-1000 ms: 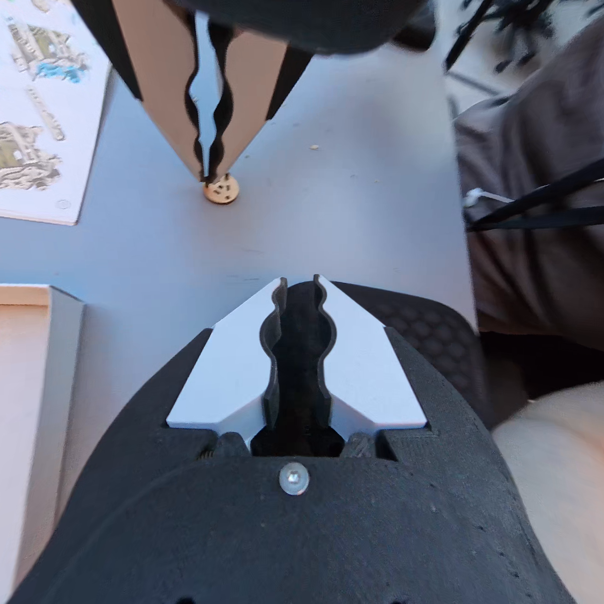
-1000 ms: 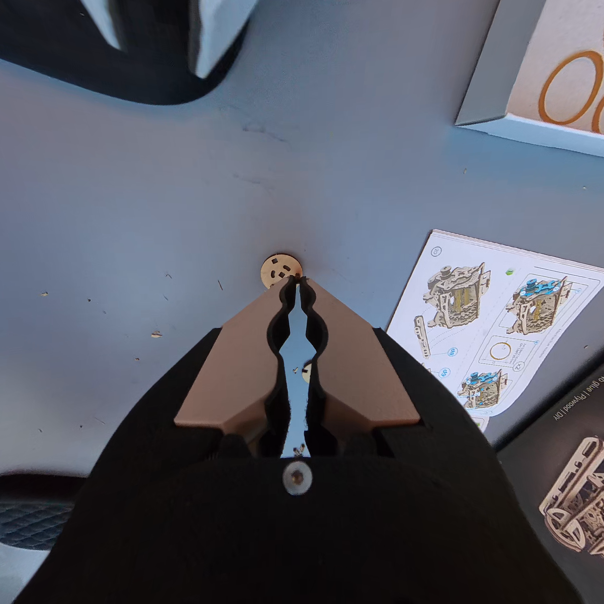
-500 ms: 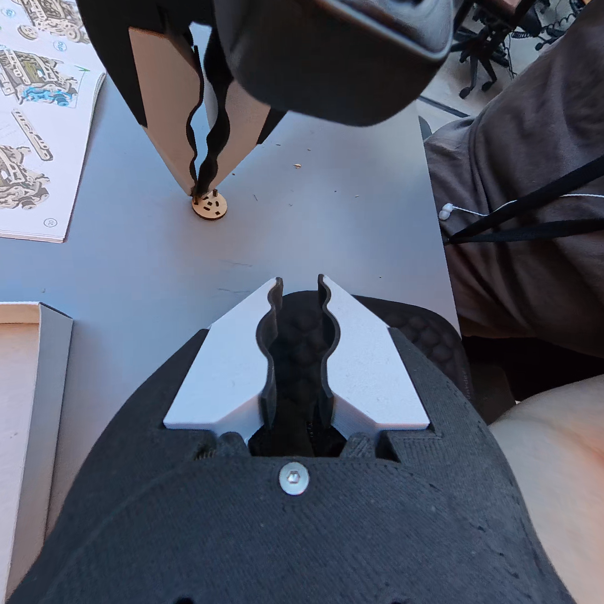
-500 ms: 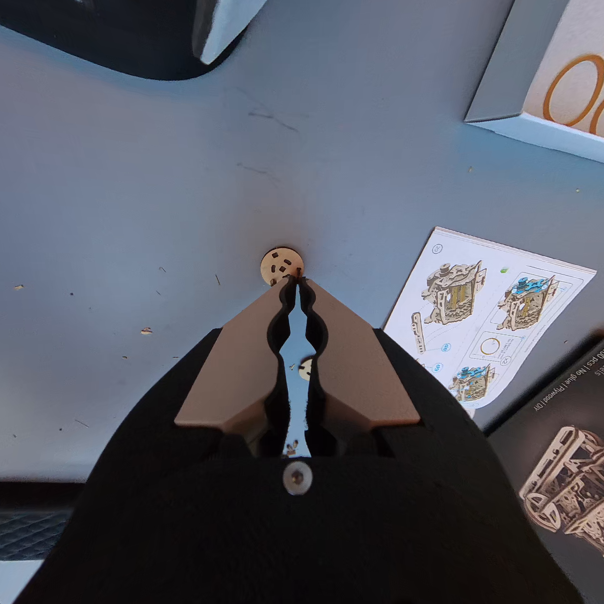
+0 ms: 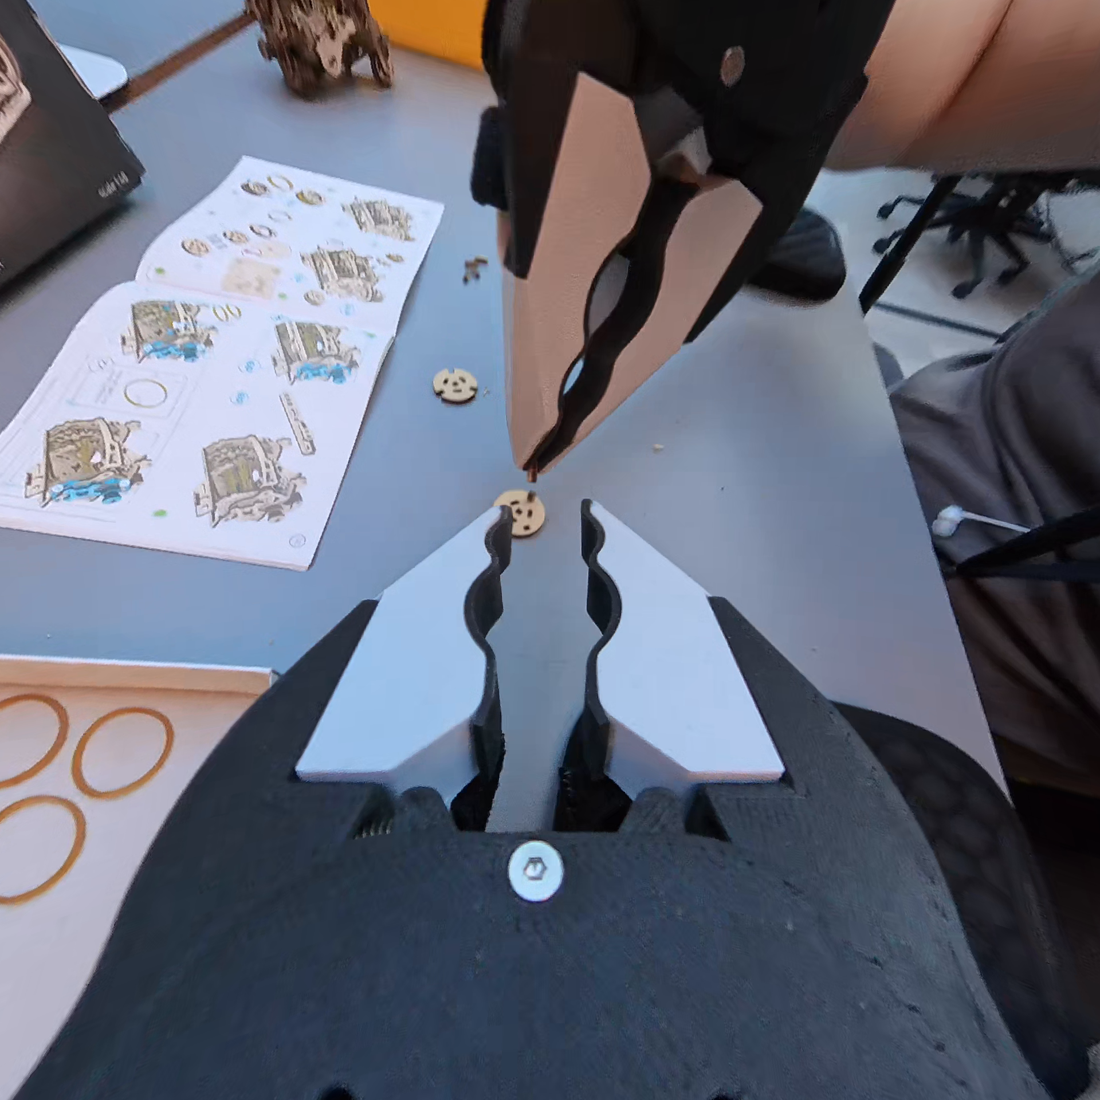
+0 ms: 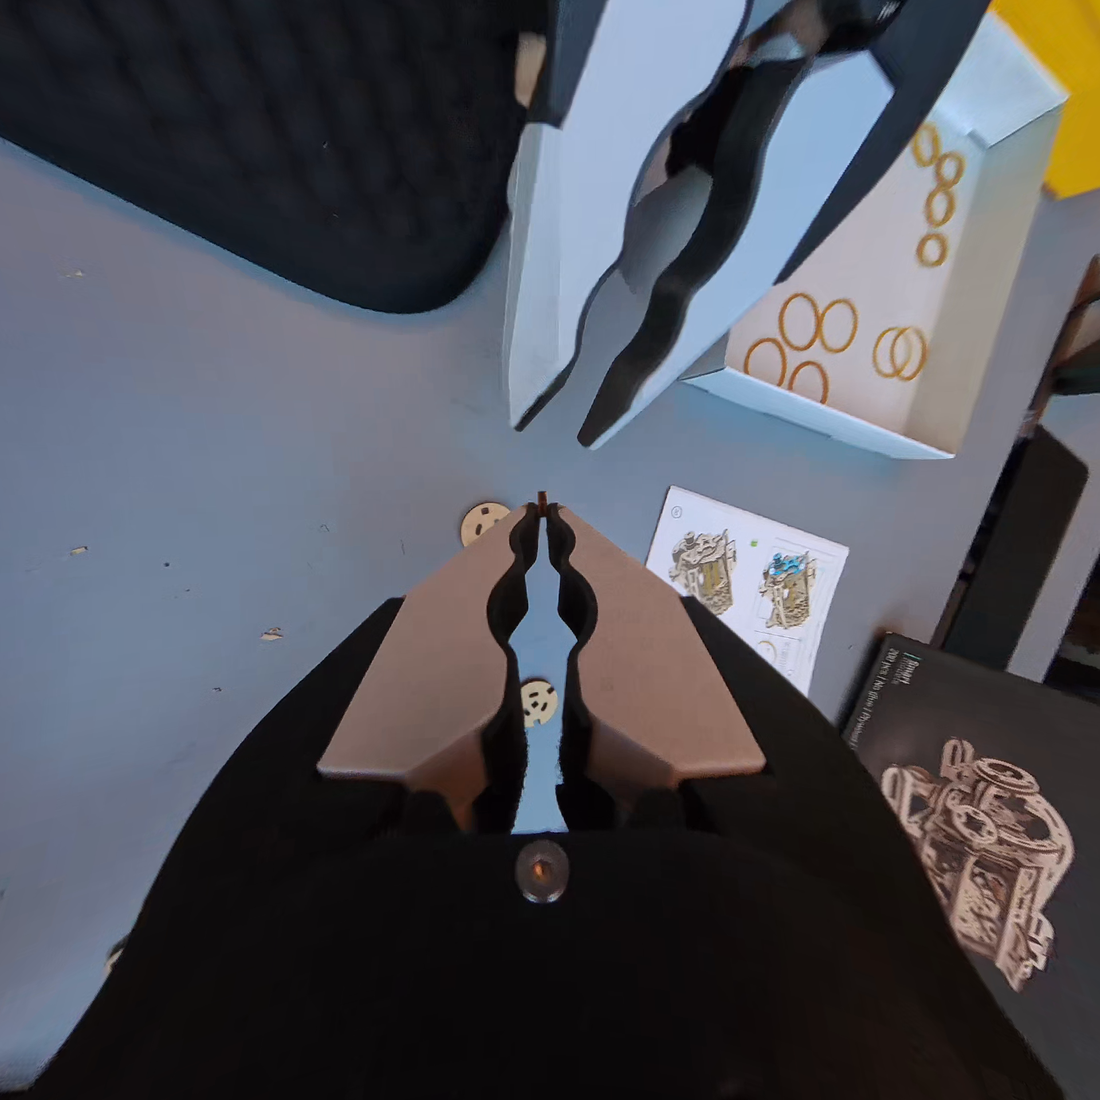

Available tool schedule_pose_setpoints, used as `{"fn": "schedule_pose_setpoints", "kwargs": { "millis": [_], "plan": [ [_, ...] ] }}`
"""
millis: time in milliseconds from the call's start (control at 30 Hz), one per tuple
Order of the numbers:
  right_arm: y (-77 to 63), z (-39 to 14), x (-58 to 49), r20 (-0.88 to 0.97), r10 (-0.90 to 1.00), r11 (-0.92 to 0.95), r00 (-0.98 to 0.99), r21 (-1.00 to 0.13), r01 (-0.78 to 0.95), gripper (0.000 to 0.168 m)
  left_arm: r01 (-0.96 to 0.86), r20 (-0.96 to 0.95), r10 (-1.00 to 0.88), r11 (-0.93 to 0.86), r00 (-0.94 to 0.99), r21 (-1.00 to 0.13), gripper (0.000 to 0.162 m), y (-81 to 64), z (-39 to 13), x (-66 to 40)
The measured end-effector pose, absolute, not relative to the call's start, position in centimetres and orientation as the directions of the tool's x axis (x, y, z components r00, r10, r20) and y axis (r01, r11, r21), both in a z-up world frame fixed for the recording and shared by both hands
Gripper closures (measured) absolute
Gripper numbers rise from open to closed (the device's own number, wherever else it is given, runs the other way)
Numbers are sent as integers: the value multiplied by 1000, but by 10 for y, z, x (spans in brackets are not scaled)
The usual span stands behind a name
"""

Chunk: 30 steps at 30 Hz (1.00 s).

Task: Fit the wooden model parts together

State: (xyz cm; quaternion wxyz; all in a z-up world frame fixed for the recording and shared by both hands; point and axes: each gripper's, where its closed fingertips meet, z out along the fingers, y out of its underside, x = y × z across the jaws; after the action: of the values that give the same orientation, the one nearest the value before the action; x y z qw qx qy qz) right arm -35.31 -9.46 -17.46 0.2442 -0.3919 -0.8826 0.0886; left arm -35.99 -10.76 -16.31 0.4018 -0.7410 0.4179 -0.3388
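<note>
Right claw (image 6: 540, 507) pinched on a small wooden peg (image 6: 541, 499), held just above a slotted disc (image 5: 520, 513) on the worktop (image 5: 744, 536). Left claw (image 5: 546, 516) apart, empty, tips flanking that disc. Second disc (image 5: 455, 386) near the booklet (image 5: 208, 369).

The right gripper (image 6: 540, 507) tilts downward, jaws pinched nearly together at the tips. The left gripper (image 5: 546, 513), facing it, holds its jaws parted and empty.

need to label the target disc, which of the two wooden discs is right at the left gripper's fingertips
The wooden disc just off the open left gripper, under the right gripper. The other disc lies farther off, beside the instruction booklet.
</note>
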Motion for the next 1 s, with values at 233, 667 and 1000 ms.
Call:
{"fn": "schedule_pose_setpoints", "kwargs": {
  "millis": [233,667,1000],
  "plan": [
    [-114,-138,-353,577,617,787,-535,-442,430,167,-173,264,-911,-329,316,-928,136,-112,-136,-345],
    [-131,-123,-343,718,489,871,-496,-437,225,166,-149,246,-957,-269,157,-952,161,-133,-125,-329],
    [-158,-108,-335,663,557,783,-500,-620,49,163,-130,217,-976,-217,14,-968,162,-157,-116,-324]
  ]
}}
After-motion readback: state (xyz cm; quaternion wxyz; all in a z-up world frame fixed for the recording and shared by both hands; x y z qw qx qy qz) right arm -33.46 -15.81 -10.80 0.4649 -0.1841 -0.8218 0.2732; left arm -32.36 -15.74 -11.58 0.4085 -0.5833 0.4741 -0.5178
